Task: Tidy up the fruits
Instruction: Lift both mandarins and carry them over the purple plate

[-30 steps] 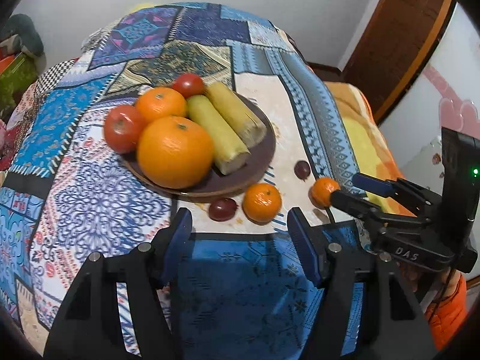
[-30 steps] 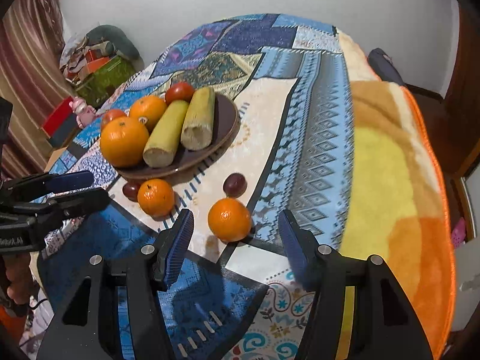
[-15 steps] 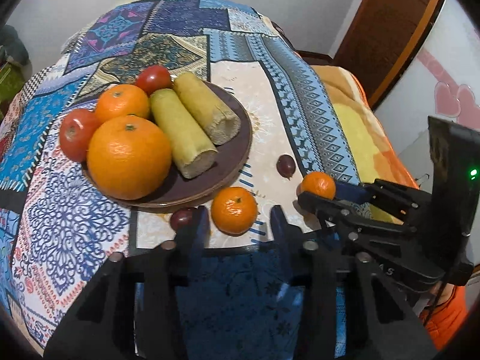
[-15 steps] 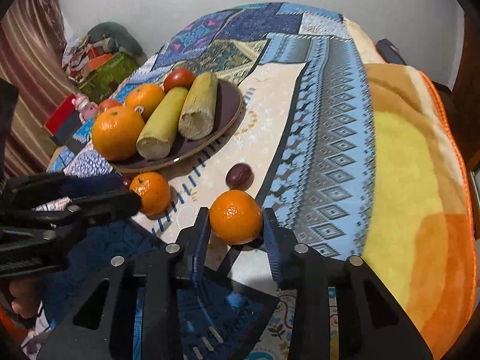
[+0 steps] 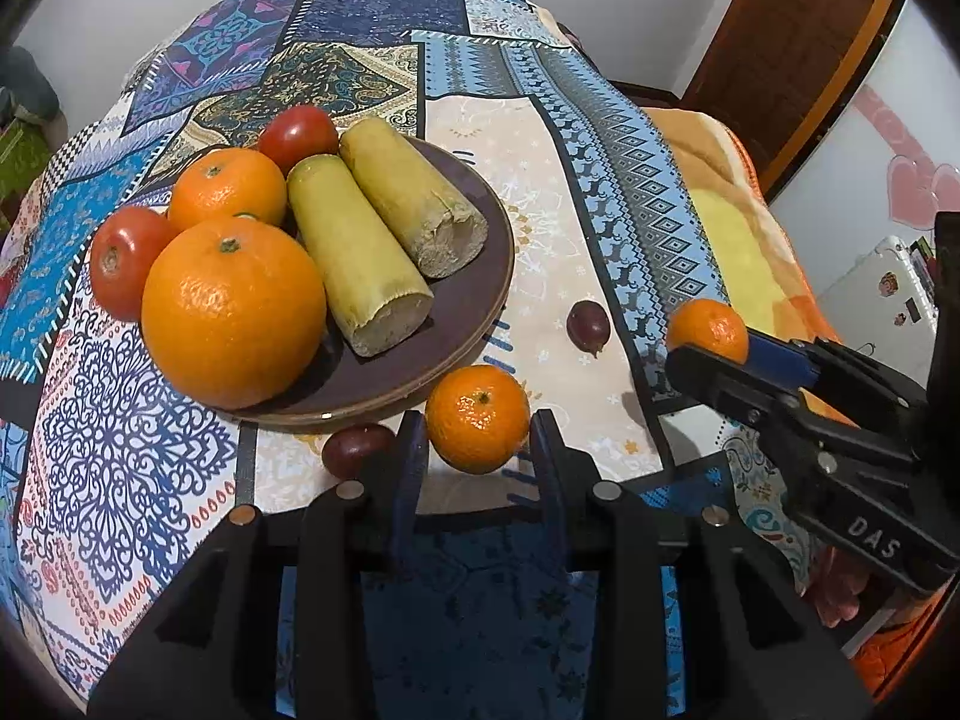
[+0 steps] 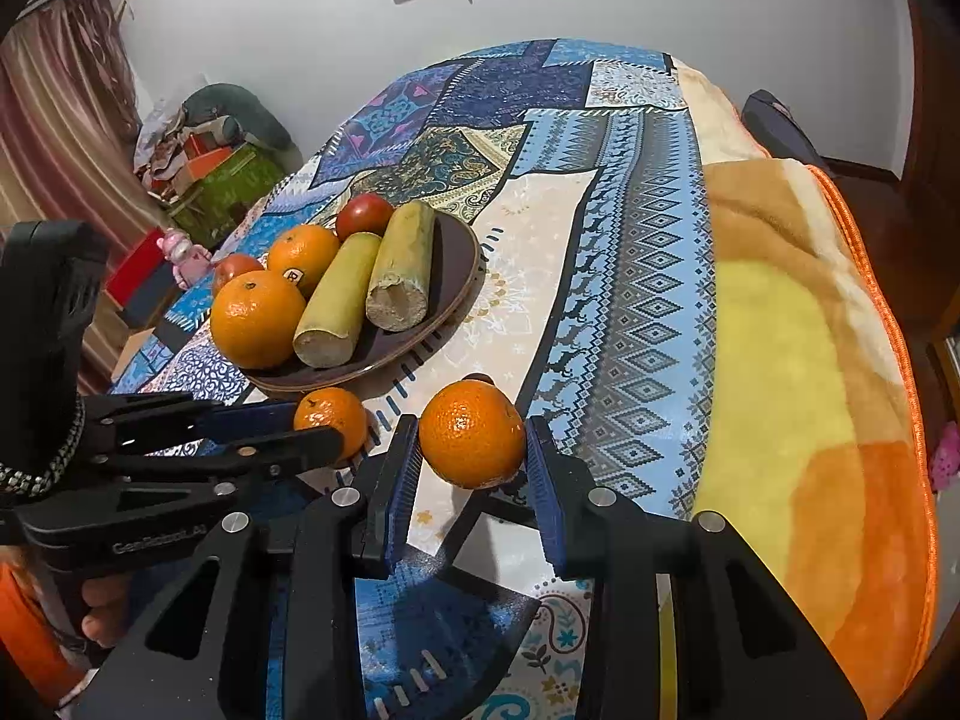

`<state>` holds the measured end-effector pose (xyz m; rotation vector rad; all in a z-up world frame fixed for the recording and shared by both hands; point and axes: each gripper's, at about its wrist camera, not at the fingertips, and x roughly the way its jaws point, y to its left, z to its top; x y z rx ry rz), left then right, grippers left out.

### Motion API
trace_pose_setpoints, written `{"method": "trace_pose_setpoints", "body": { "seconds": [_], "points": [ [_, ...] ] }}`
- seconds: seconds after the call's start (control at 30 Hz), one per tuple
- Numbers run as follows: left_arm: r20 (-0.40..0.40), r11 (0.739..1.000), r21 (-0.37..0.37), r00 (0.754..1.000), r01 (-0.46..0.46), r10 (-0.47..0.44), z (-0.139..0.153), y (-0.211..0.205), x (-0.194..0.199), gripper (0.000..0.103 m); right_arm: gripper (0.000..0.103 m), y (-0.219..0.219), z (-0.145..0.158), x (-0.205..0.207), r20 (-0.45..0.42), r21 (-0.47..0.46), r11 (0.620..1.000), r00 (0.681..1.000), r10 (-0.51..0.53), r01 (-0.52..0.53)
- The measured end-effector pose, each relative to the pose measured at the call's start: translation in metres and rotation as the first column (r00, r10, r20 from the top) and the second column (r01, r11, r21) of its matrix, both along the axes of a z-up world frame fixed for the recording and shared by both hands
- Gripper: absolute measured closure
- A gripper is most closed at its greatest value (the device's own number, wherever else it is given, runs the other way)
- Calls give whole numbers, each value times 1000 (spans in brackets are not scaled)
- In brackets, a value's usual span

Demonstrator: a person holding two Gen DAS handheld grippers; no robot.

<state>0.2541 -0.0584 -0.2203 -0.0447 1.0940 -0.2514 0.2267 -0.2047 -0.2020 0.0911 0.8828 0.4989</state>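
A brown plate [image 5: 498, 276] holds a big orange [image 5: 231, 312], a smaller orange [image 5: 225, 186], two tomatoes and two sugarcane pieces [image 5: 360, 252]. My left gripper [image 5: 477, 456] is shut on a small mandarin [image 5: 477, 426] just in front of the plate. My right gripper [image 6: 471, 462] is shut on another mandarin [image 6: 471, 432] and holds it slightly above the cloth; it also shows in the left wrist view [image 5: 708, 327]. Two dark plums lie loose: one [image 5: 588, 327] right of the plate, one [image 5: 354, 447] by my left finger.
The table is covered by a patterned blue cloth [image 5: 540, 120]. An orange and yellow blanket [image 6: 810, 360] lies over its right side. Boxes and clutter [image 6: 204, 180] stand on the floor at the far left.
Both grippers moved forward and closed, each on its mandarin. The right mandarin has risen a little off the cloth.
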Motion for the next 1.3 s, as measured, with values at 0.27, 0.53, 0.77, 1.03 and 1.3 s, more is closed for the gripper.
{"method": "trace_pose_setpoints", "body": {
  "seconds": [0.27,0.53,0.77,1.03,1.3],
  "points": [
    [-4,999,48,1000,23,-23,-4,-10,6,66,71,0,1,-1,0,4,1000,1000,6,-6],
    [-18,999,20,999,29,-29,-8,-9,12,65,71,1,2,0,1,-5,1000,1000,9,-9],
    [40,1000,-4,999,24,-24,12,1,0,65,71,3,10,2,19,-16,1000,1000,8,-8],
    [119,999,-42,992,-33,38,46,32,-1,65,71,19,27,12,71,-24,999,997,32,-30],
    [184,996,-32,979,-86,90,71,59,13,65,71,52,41,30,118,-29,997,990,77,-74]
  ]
}}
